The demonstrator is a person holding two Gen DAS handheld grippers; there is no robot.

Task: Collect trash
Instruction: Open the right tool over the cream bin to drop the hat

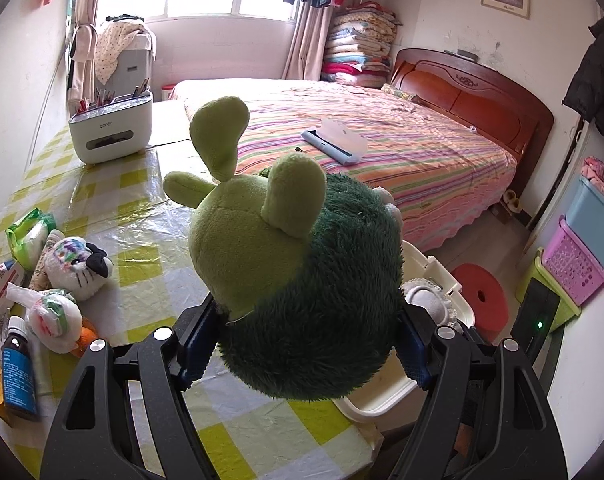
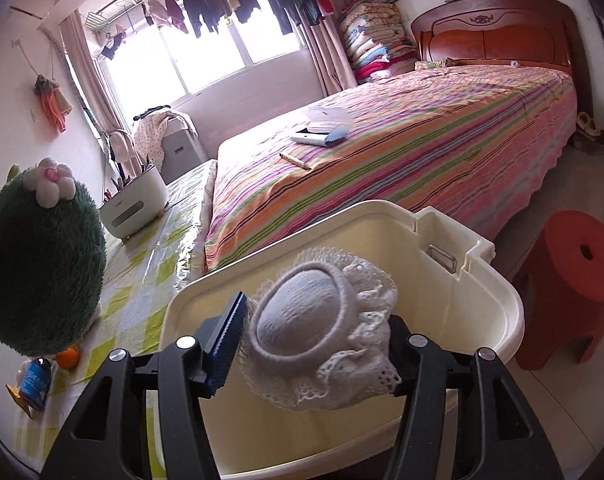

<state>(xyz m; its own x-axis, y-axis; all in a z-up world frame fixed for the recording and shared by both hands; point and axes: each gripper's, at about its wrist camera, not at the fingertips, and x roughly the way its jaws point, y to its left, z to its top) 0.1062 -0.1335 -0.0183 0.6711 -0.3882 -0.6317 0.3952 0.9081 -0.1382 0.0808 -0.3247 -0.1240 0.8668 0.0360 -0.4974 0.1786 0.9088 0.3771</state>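
Right edge of cream bin (image 1: 386,396) hidden behind green plush toy (image 1: 302,280). Label print on blue bottle (image 1: 18,372) too small to read. Right pad of right gripper (image 2: 314,344) covered by lace hat (image 2: 322,320); contact unclear.

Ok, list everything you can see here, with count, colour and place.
plush toy: one, green, above the table edge
lace hat: one, white, over the bin
bin: one, cream, beside the table
cat plush: one, white, table left
bottle: one, dark with blue label, table near left
desk organiser: one, white, table far end
table: one, yellow-check cloth
bed: one, striped cover, behind the table
stool: one, red, on the floor
left gripper: black, jaws shut on plush toy
right gripper: black, hat between jaws, grip unclear
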